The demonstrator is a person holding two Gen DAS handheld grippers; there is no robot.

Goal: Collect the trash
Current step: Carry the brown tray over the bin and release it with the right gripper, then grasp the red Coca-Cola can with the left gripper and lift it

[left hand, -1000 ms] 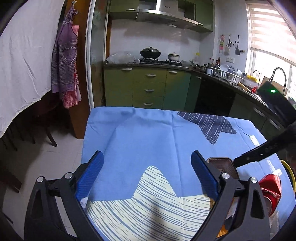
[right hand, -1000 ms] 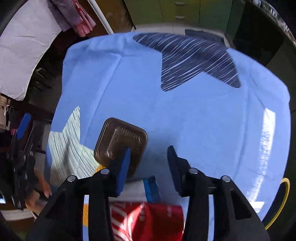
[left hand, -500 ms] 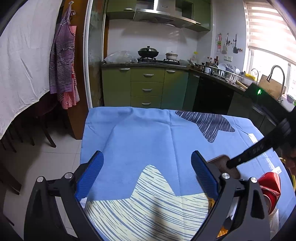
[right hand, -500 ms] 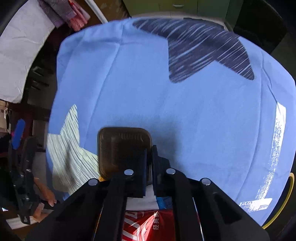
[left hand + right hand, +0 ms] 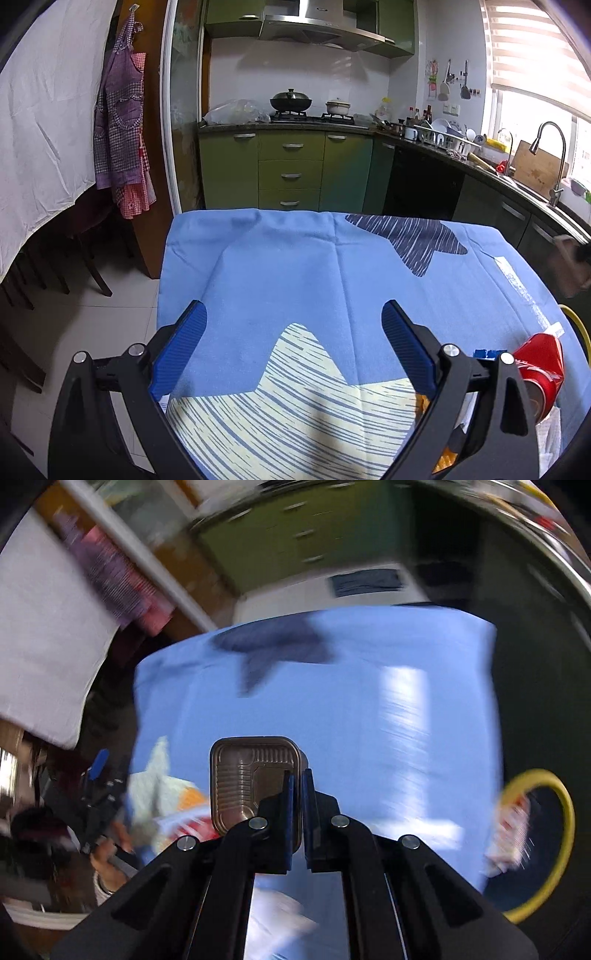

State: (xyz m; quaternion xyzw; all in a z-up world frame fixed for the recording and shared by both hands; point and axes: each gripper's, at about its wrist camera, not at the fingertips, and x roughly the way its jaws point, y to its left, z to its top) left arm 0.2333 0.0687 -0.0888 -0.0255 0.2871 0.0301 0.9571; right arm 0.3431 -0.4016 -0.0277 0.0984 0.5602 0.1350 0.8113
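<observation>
One brown tray is in the right claw. The claw is clamped on the tray's right rim, and the tray hangs in the air over the blue table. The picture is blurry, so the hand seems to be moving fast.

The tray looks thin and light, like plastic with little ridges. It would bend if squeezed hard, and a shiny rim can slip. The rim is a good place to hold it, because the flat middle gives nothing to pinch.

Near the right edge of the table sits a yellow-rimmed bin. I think the tray goes in there.

The left claw is wide apart and holds nothing. It hovers over the near side of the table. More trash lies near and to the right: a red wrapper. It looks soft and crinkly.
</observation>
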